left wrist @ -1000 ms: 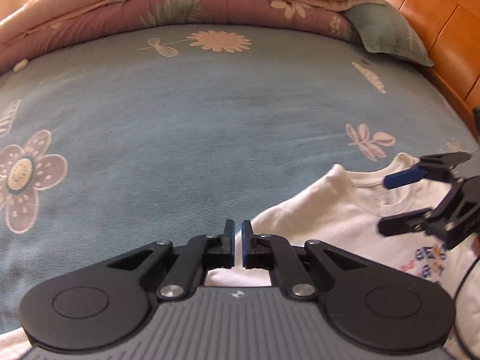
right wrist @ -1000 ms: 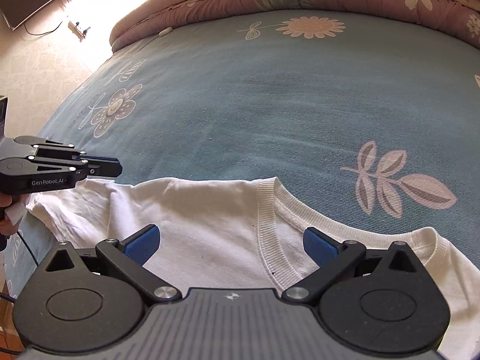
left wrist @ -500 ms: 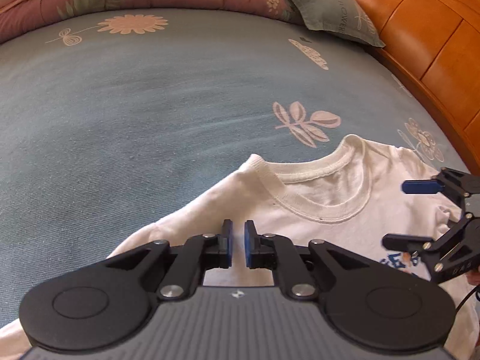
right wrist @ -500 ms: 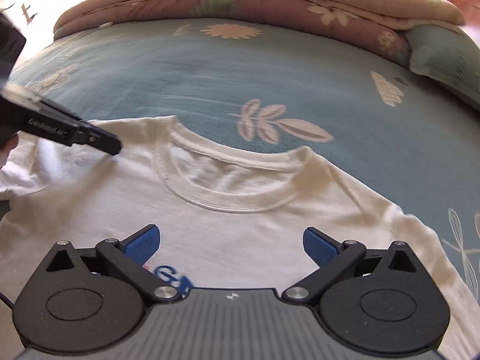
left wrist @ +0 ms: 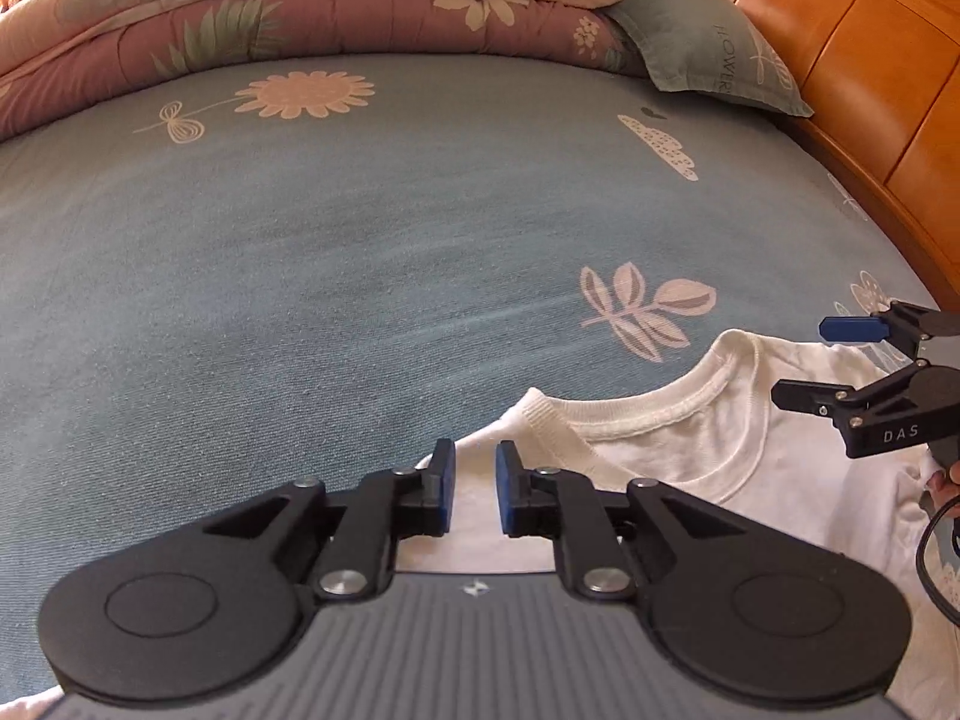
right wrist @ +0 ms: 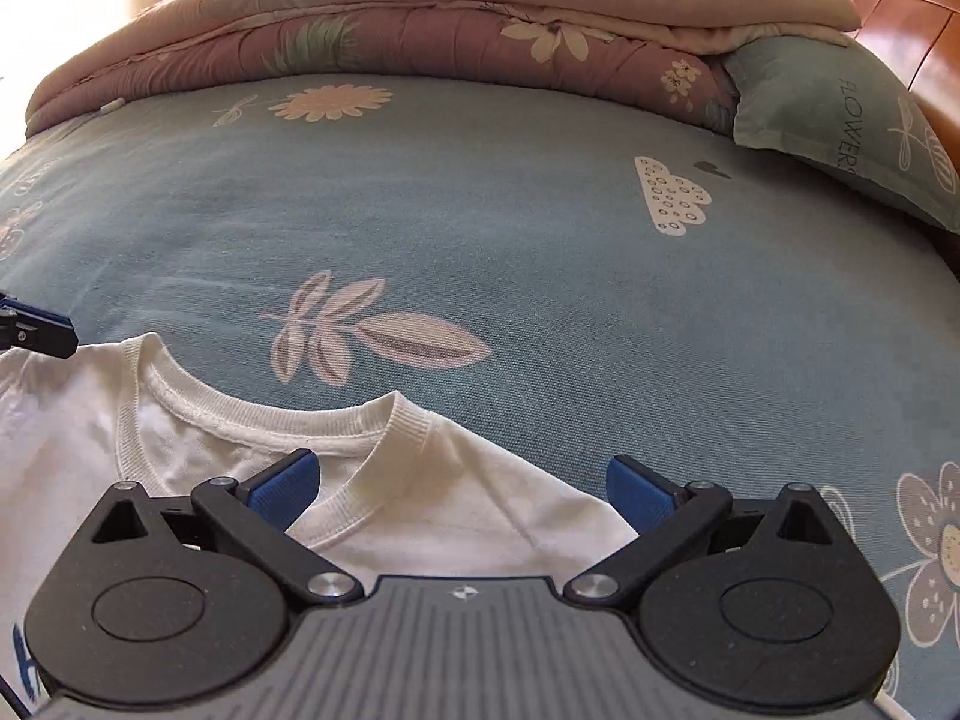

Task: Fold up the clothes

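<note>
White T-shirt (right wrist: 456,516) on bedsheet (left wrist: 360,240), pillow (right wrist: 840,120) lettered "FLOWERS", right gripper (left wrist: 804,360) "DAS"

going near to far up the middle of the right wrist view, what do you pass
right gripper → white t-shirt → leaf print on the blue sheet → sunflower print → folded quilt

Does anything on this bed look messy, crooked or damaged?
Nothing stands out. The white T-shirt lies spread flat on the blue bedsheet, collar toward the folded quilt. Both tools, left and right, are open above it.
</note>
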